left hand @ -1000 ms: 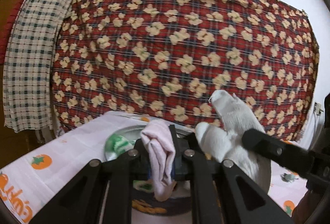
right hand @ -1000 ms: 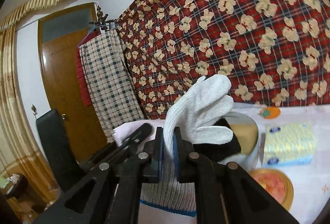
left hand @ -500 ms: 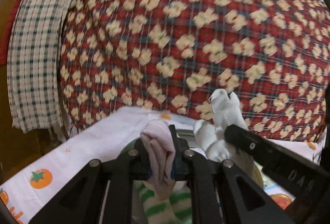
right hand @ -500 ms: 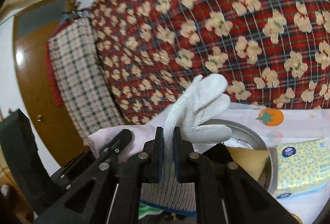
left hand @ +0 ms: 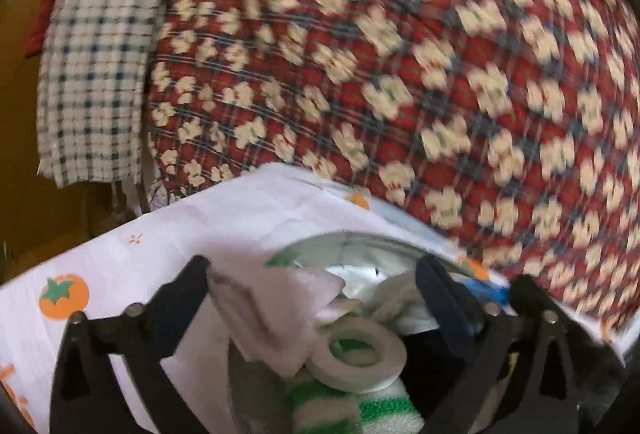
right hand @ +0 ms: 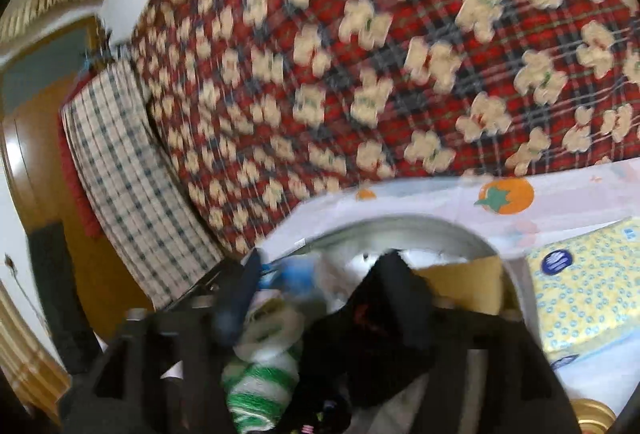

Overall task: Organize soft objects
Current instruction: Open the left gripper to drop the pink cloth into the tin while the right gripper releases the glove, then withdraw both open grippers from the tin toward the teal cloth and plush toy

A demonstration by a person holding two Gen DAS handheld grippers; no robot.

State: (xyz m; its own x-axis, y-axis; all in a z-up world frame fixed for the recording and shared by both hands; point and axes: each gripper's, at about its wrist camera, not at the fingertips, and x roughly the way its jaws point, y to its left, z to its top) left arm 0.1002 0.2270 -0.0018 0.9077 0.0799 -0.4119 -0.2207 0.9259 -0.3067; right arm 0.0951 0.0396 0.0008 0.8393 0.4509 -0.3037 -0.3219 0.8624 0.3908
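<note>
A round metal tin [left hand: 352,246] holds soft things: a green-and-white striped sock [left hand: 360,410], a white foam ring [left hand: 360,350], a white glove [left hand: 396,298] and black cloth [right hand: 384,318]. My left gripper [left hand: 316,274] is open over the tin; the pale pink cloth [left hand: 272,310] hangs loose against its left finger and drops onto the pile. My right gripper [right hand: 360,298] is open over the same tin [right hand: 420,230], its fingers blurred. The striped sock shows below it [right hand: 260,386].
The tin stands on a white tablecloth with orange tomato prints [left hand: 64,298]. A yellow tissue pack [right hand: 584,286] lies right of the tin, an orange lid [right hand: 592,414] below it. A red plaid blanket [left hand: 400,74] and a checked cloth [left hand: 96,54] hang behind.
Both grippers have opened and come down over the tin. The pink cloth has left the left jaws and the white glove has left the right jaws; both now lie in the tin.
</note>
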